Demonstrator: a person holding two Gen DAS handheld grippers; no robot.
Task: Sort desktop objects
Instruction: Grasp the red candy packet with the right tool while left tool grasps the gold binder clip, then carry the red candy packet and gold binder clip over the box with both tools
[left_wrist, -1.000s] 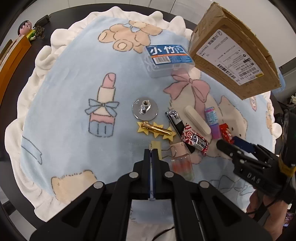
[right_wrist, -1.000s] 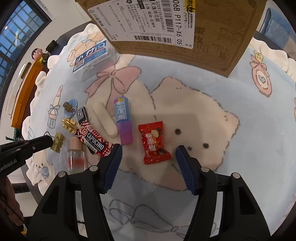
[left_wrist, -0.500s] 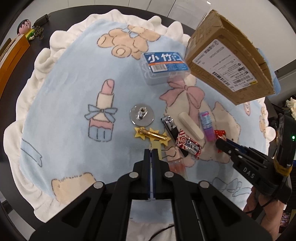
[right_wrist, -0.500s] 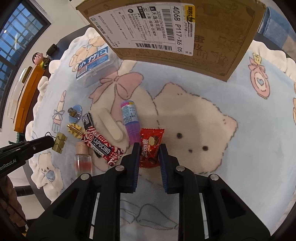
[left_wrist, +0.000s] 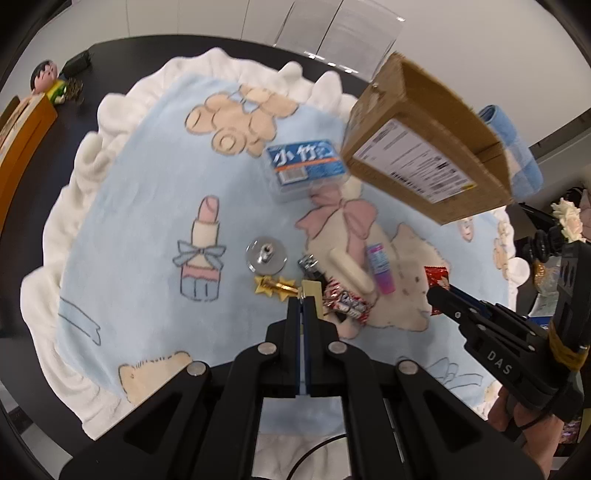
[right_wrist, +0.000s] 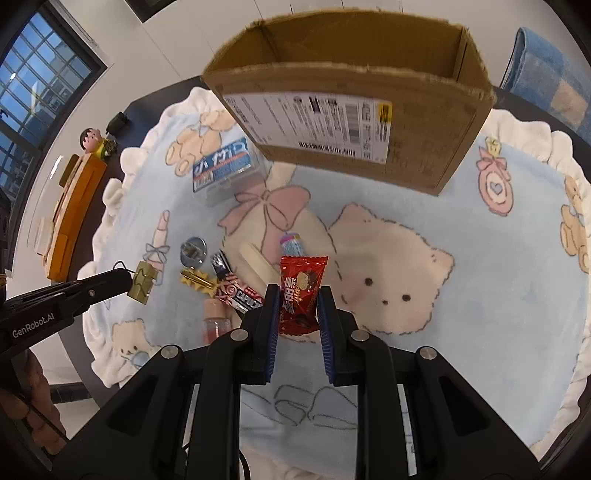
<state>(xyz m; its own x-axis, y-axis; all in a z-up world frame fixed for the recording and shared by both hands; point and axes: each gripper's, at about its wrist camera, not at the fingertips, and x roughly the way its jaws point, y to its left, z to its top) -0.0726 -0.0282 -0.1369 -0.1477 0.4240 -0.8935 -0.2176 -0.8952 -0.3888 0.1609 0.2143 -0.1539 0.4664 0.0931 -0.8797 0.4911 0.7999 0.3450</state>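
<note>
Candy wrapper (right_wrist: 301, 295), red with gold print, stands pinched between the blue pads of the right tongs (right_wrist: 295, 308) at the lower middle of the right wrist view, lifted above the blanket (right_wrist: 461, 229). In the left wrist view the left tongs (left_wrist: 303, 308) are closed tight on a small brass binder clip (left_wrist: 311, 288) at frame centre; the same clip shows at the left edge of the right view, held off the blanket. Just beyond, a cluster lies on the blanket: a red-and-white candy bar (right_wrist: 240, 293), a small bottle with pink liquid (right_wrist: 214, 319), a gold star hair clip (left_wrist: 275, 286), a nail clipper (right_wrist: 220, 264), a round metal disc (left_wrist: 266, 254), a cream-coloured stick (right_wrist: 256, 264) and a lip balm tube with a purple cap (left_wrist: 380, 267). Farther up sits a clear plastic box with a blue label (left_wrist: 306, 166), and behind it to the right an open cardboard box (right_wrist: 351, 110) with a shipping label. The dark surface (left_wrist: 147, 55) rims the blanket; at upper left stand a small cartoon figurine (left_wrist: 44, 79) and an orange wooden holder (right_wrist: 74, 214).
</note>
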